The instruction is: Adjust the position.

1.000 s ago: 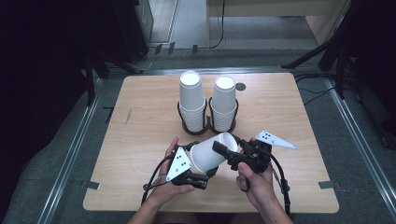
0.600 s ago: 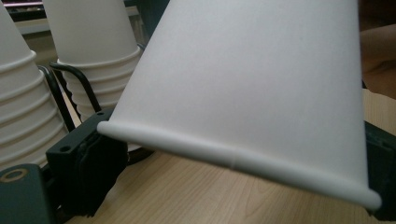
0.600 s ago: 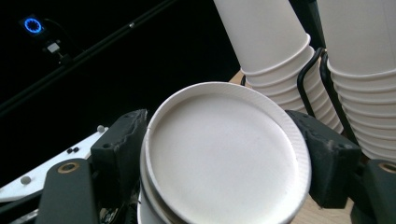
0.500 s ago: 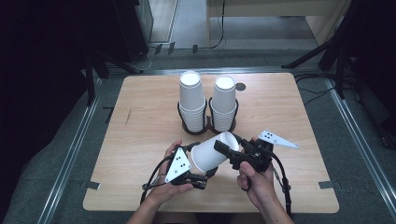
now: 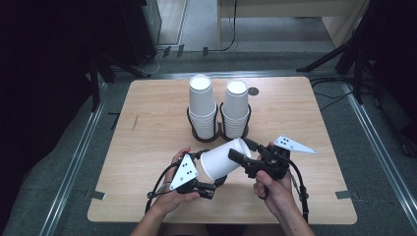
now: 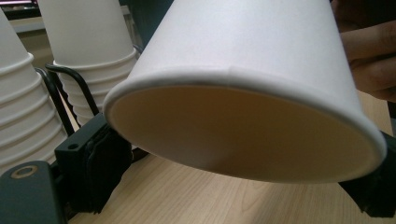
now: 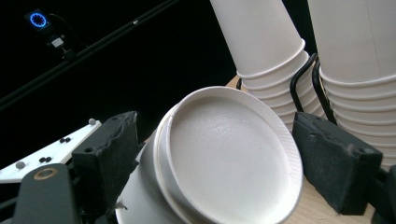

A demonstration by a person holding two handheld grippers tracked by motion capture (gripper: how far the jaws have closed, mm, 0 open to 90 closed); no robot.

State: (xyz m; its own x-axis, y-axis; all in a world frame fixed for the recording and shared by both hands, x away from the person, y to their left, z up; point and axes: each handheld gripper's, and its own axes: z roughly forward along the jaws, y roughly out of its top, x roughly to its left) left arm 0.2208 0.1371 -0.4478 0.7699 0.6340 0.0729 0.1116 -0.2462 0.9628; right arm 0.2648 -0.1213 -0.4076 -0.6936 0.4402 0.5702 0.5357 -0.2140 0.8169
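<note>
**Holding one paper cup between two hand-held grippers**

Gripping the rim end, my left hand-held gripper [image 5: 216,182] has its jaws on either side of the paper cup [image 5: 223,160], pads touching the wall near the open mouth. My right hand-held gripper [image 5: 238,158] meets the cup's closed base; its jaws flank the base, and I cannot tell whether they press on it. The cup lies tilted on its side, lifted above the tabletop [image 5: 147,128], near its front edge. Behind it, two stacks of cups [image 5: 219,110] stand upside down in a black wire holder [image 5: 220,137].
</note>
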